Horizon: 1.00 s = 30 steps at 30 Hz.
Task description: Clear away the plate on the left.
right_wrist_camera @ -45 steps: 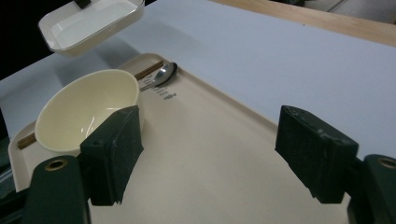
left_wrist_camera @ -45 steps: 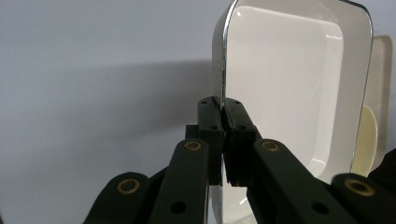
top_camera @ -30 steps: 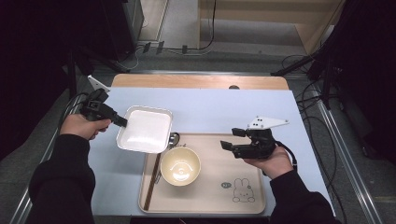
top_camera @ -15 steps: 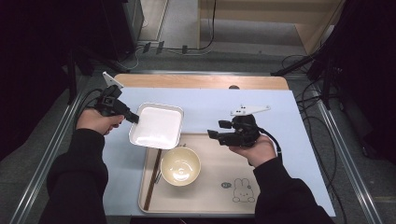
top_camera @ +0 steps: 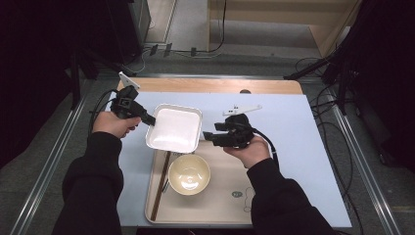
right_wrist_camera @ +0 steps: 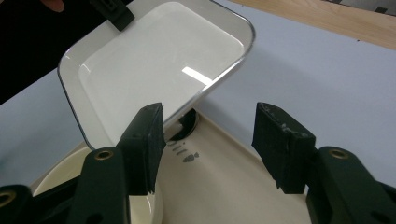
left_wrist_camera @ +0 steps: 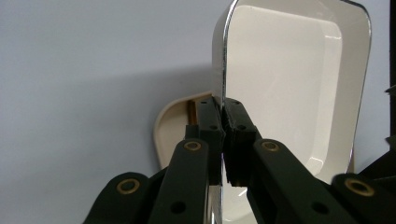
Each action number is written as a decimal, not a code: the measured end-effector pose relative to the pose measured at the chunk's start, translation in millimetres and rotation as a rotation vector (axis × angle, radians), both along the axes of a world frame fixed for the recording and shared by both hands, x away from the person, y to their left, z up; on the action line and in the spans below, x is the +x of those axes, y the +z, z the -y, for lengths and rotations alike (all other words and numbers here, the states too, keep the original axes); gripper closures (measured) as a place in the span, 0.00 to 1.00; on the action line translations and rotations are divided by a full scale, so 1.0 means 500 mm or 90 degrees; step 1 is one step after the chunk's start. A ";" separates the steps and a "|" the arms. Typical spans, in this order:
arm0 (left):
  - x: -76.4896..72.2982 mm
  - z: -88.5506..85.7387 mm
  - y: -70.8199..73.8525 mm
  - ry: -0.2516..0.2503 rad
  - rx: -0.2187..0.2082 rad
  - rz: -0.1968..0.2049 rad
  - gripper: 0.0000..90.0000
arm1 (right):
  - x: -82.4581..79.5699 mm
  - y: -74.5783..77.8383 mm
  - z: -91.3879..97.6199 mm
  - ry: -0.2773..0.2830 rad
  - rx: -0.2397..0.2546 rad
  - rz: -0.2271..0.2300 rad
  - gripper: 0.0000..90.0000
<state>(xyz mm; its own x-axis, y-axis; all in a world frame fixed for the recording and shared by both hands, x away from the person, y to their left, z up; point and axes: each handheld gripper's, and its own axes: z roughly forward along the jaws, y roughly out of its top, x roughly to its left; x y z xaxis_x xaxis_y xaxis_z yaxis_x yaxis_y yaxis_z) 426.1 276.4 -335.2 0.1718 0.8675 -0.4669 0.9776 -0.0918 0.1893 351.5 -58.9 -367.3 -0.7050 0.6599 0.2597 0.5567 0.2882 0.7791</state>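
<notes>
White square dish point(top_camera: 174, 128) held off the table at frame centre, its left rim clamped by left gripper point(top_camera: 147, 119). Right gripper point(top_camera: 209, 134) just right of it, jaws wide apart. Below: beige tray point(top_camera: 225, 208) with bowl point(top_camera: 189, 174), chopsticks point(top_camera: 160, 186); small printed mark point(top_camera: 237, 194) unreadable.

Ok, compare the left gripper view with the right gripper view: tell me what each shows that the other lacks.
Left gripper view alone: the left gripper shut on the white dish's rim, and the chopsticks' end. Right gripper view alone: the right gripper open with nothing between its jaws, the bowl, a small print on the tray, a wooden strip. Both: dish, beige tray, pale blue mat.
</notes>
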 end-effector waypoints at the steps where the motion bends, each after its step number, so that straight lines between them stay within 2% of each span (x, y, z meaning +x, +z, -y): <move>1: 0.001 0.005 0.000 0.001 -0.002 0.005 0.98 | 0.002 -0.002 -0.005 -0.002 -0.001 0.001 0.48; 7: 0.006 0.026 0.002 -0.005 -0.010 0.011 0.98 | 0.021 -0.014 -0.035 -0.017 -0.016 -0.025 0.49; 11: 0.006 0.033 0.001 -0.007 -0.012 0.014 0.98 | 0.032 -0.019 -0.043 -0.030 -0.023 -0.050 0.56; 16: 0.005 0.039 0.002 -0.008 -0.016 0.016 0.98 | 0.041 -0.019 -0.040 -0.052 -0.020 -0.084 0.69; 19: 0.004 0.044 0.002 -0.011 -0.007 0.019 0.98 | 0.045 -0.018 -0.038 -0.064 -0.021 -0.096 0.73; 24: 0.002 0.051 0.007 -0.014 -0.007 0.027 0.97 | 0.056 -0.018 -0.035 -0.096 -0.022 -0.145 0.81; 30: -0.001 0.061 0.005 -0.030 0.007 0.032 0.98 | 0.067 -0.017 -0.032 -0.123 -0.027 -0.166 0.89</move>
<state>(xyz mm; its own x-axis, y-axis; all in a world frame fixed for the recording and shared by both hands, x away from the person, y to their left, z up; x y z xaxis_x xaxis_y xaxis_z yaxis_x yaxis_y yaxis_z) 425.7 245.7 -332.5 0.2350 0.8626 -0.4479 0.9617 -0.1394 0.2361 384.8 -42.7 -375.9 -0.4791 0.7891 0.3845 0.7838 0.1873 0.5921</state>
